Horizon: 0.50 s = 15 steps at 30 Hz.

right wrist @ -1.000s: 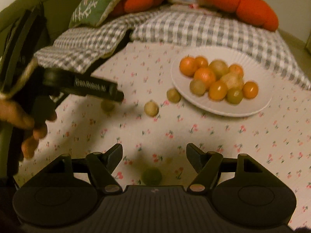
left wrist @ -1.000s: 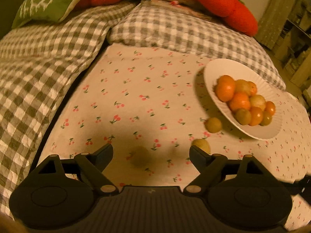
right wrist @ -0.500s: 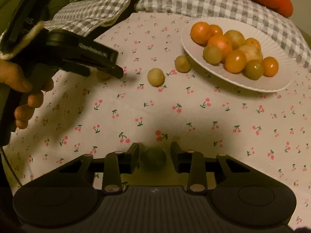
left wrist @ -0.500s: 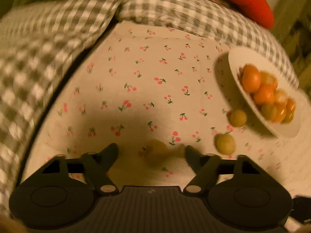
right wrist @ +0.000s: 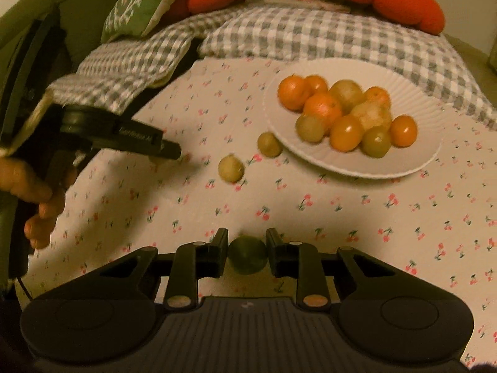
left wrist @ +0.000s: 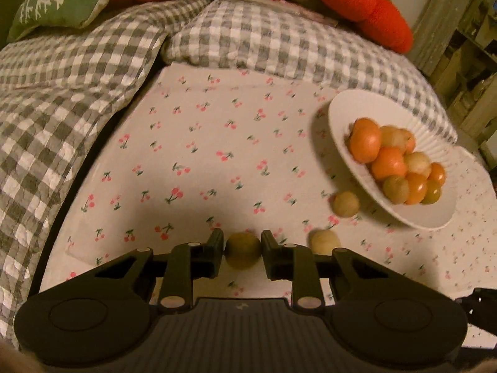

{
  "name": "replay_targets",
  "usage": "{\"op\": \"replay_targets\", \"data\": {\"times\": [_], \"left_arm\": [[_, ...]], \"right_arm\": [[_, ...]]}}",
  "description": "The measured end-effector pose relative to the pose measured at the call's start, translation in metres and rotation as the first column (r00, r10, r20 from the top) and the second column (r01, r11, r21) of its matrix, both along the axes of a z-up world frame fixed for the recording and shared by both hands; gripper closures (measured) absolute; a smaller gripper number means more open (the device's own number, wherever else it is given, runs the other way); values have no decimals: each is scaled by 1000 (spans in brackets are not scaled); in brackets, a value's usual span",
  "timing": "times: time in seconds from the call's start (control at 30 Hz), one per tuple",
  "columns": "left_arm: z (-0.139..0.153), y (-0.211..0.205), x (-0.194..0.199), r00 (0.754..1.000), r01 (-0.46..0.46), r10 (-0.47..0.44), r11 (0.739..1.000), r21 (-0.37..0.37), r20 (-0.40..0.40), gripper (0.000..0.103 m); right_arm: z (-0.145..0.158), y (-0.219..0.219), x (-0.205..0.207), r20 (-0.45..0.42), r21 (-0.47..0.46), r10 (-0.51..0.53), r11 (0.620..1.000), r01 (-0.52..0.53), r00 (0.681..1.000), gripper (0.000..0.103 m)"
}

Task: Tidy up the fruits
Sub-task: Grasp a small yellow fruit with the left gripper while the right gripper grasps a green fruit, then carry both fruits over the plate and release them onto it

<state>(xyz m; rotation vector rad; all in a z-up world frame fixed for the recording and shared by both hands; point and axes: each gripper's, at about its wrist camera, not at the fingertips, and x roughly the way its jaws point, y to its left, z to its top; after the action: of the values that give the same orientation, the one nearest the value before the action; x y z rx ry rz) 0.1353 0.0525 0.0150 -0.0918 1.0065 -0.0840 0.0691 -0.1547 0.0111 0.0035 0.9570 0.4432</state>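
Note:
My left gripper [left wrist: 242, 250] is shut on a yellow-green fruit [left wrist: 242, 250] just above the cherry-print cloth [left wrist: 202, 155]. My right gripper [right wrist: 247, 255] is shut on a dark green fruit [right wrist: 247, 255] low over the cloth. A white plate [left wrist: 348, 118] holds several orange and yellow-green fruits at the right; it also shows in the right wrist view [right wrist: 413, 158]. Two loose yellowish fruits lie beside the plate [left wrist: 345, 204] [left wrist: 325, 241], also seen from the right wrist [right wrist: 269, 144] [right wrist: 230, 168]. The left gripper [right wrist: 167, 150] appears at the left of the right wrist view.
Grey checked quilts [left wrist: 77, 71] border the cloth at the left and back. A green cushion [left wrist: 62, 0] and orange plush carrots [left wrist: 366, 3] lie behind. A hand [right wrist: 34, 192] holds the left gripper. Wooden shelving [left wrist: 469, 46] stands at the far right.
Both grippers have closed on their fruits: the left from wide open onto the yellow-green one, the right tightening onto the dark green one. Both views have pulled back a little.

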Motion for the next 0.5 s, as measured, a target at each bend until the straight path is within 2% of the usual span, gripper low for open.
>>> {"op": "replay_targets", "data": {"times": [0.23,0.5], "left_arm": [[19,-7,8,997,5,0,998,-61,80,90],[37,-30,16,987,41,-17,988,-147,162,90]], "right_arm": [[26,-44,17,56,99,-135,987,129,989,79],[39,-99,38,76,202,-320,932,300,944,79]]}}
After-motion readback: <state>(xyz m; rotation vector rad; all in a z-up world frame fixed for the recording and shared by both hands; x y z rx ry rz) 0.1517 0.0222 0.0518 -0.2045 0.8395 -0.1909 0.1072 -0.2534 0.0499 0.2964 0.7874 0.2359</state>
